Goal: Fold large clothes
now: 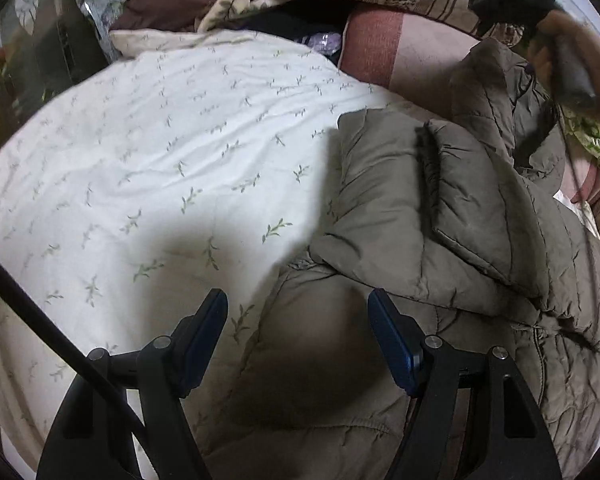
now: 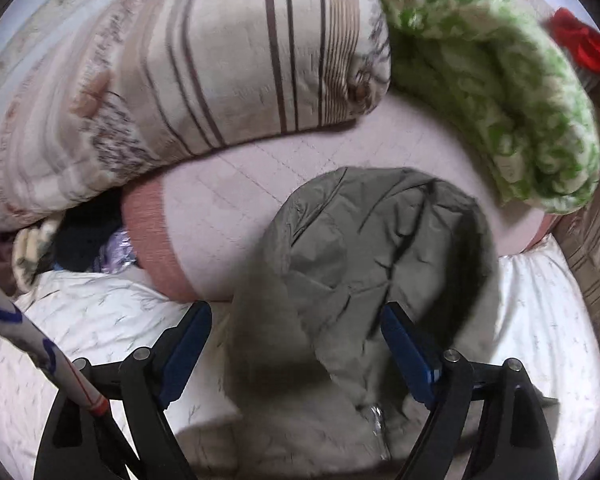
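Jacket [image 1: 440, 216] on sheet [image 1: 140, 140], both grippers open above.

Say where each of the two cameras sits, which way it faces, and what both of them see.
Left wrist: sits on the left gripper, looking steeply down at the olive padded jacket on the white leaf-print sheet; its own open fingers show, plus a hand gripping the other tool at top right.
Right wrist: sits on the right gripper, facing down over the jacket's hood toward the striped quilt and green blanket; only its open fingers show.
Shared: jacket, sheet, striped quilt.
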Demonstrator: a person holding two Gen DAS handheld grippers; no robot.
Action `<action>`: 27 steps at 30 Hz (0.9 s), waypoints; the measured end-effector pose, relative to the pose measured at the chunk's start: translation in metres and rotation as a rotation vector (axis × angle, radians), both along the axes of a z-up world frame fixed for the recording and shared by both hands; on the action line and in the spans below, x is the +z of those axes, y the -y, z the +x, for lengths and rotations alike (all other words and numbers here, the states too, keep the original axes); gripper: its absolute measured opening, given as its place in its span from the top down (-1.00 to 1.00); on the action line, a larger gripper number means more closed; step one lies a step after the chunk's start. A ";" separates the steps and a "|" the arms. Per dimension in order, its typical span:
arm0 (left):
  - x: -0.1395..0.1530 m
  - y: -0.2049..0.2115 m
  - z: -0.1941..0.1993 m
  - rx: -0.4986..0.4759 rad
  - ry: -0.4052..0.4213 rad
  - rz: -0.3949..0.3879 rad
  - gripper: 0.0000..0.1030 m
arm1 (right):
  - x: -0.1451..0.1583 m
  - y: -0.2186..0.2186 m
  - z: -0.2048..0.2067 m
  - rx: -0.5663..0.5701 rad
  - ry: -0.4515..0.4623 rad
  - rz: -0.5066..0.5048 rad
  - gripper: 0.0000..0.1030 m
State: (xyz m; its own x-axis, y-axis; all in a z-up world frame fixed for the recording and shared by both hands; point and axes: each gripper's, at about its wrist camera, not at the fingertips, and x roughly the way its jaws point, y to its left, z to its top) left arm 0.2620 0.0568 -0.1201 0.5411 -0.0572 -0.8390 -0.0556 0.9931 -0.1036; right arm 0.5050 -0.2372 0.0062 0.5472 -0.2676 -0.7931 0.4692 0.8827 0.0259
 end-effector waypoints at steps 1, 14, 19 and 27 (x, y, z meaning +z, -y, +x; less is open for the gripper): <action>-0.001 0.000 0.001 0.001 -0.004 -0.001 -0.39 | -0.008 0.003 0.007 -0.006 -0.018 -0.007 -0.73; 0.011 -0.021 -0.007 0.060 0.000 -0.005 -0.39 | 0.048 -0.056 -0.143 0.206 0.028 -0.106 0.85; 0.020 -0.032 -0.014 0.084 0.021 -0.012 -0.39 | 0.041 -0.082 -0.271 0.245 0.041 -0.026 0.85; 0.025 -0.041 -0.015 0.111 0.037 -0.004 -0.39 | -0.065 -0.098 -0.332 0.170 -0.030 0.146 0.85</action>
